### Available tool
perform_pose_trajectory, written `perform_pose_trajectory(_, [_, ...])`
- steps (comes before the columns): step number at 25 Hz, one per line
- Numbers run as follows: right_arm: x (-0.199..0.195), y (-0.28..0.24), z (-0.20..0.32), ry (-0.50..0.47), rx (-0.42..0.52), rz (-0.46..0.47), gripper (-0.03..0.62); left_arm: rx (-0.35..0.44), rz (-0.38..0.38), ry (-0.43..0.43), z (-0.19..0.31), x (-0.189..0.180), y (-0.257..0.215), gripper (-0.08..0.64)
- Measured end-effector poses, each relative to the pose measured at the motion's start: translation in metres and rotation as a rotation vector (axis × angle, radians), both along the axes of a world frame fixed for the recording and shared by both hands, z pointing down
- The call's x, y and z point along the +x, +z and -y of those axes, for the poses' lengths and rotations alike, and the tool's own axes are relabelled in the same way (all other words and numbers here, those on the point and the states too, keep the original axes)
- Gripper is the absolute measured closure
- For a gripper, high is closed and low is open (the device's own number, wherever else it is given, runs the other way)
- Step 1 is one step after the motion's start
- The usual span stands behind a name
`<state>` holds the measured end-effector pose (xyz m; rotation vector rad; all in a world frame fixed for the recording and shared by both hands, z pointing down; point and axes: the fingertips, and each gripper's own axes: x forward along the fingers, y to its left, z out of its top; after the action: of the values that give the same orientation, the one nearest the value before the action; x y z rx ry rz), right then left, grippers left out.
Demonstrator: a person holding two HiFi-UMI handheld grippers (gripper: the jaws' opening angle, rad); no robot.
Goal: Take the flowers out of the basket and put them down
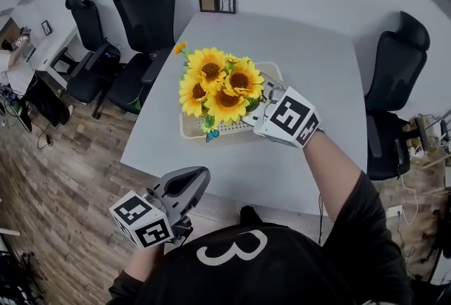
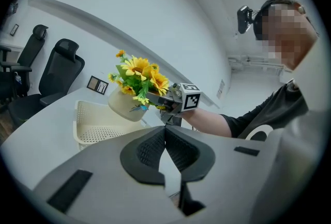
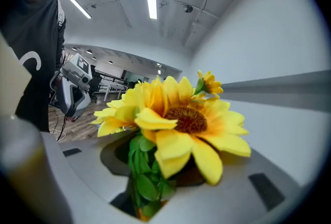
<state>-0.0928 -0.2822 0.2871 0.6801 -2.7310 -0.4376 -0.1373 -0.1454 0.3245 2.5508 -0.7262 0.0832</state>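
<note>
Already clear of the basket, the flowers hang upright above it, clamped in the right gripper, which reaches in from their right. Bare table lies nearer; the left gripper, closed and empty, hovers near-left.

Flowers mask the grip
In the head view the flowers cover their pot and the jaws of the right hand-held gripper; its own view shows only blooms and blurred leaves over the pads. The frame on the table is too small to read.
</note>
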Motion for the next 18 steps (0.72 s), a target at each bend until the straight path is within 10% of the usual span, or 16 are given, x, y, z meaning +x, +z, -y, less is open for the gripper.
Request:
perform_pose_trajectory(11, [-0.001,-0.034,-0.036,0.157,0.047,0.042,0.420,0.003,-0.028,0.117,-0.021,-0.030,-0.007,0.548])
perform_pose_trajectory(18, [0.088,-0.034,-0.084,0.296,0.054,0.047,0.420,0.030,-0.028,0.232,-0.047,0.038,-0.006,0.548])
